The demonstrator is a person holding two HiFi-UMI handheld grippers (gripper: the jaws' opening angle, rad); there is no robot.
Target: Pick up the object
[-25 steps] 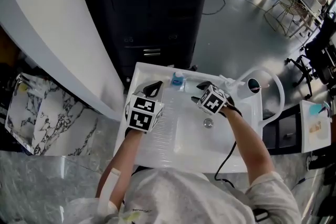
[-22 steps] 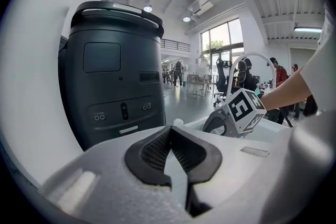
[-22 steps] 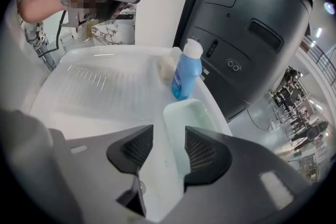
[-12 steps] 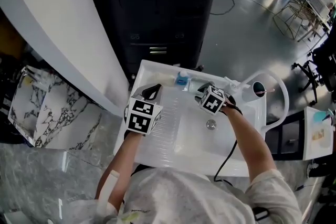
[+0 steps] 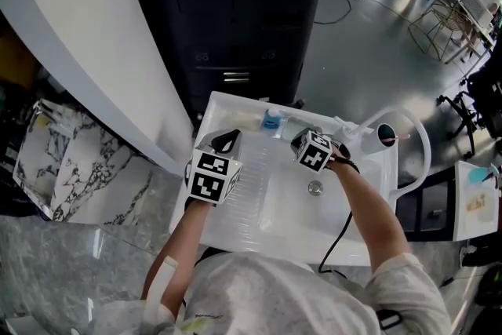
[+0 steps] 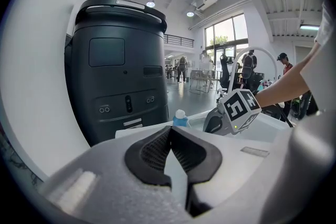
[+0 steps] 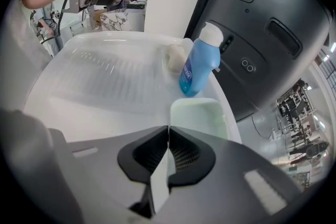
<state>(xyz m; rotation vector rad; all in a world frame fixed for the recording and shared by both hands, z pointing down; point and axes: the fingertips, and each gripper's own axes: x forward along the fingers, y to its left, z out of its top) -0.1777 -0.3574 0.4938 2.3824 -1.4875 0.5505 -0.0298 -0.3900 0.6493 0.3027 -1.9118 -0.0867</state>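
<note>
My right gripper [image 7: 168,127] has its jaws together over the far right part of the white sink [image 7: 100,78]. Their tips sit right at the near edge of the pale green dish [image 7: 198,113], but I cannot tell whether they pinch its rim. The blue bottle [image 7: 197,68] stands upright just beyond the dish, clear of the jaws, at the sink's far edge. My left gripper [image 6: 169,128] hangs over the sink's left side, jaws together on nothing.
</note>
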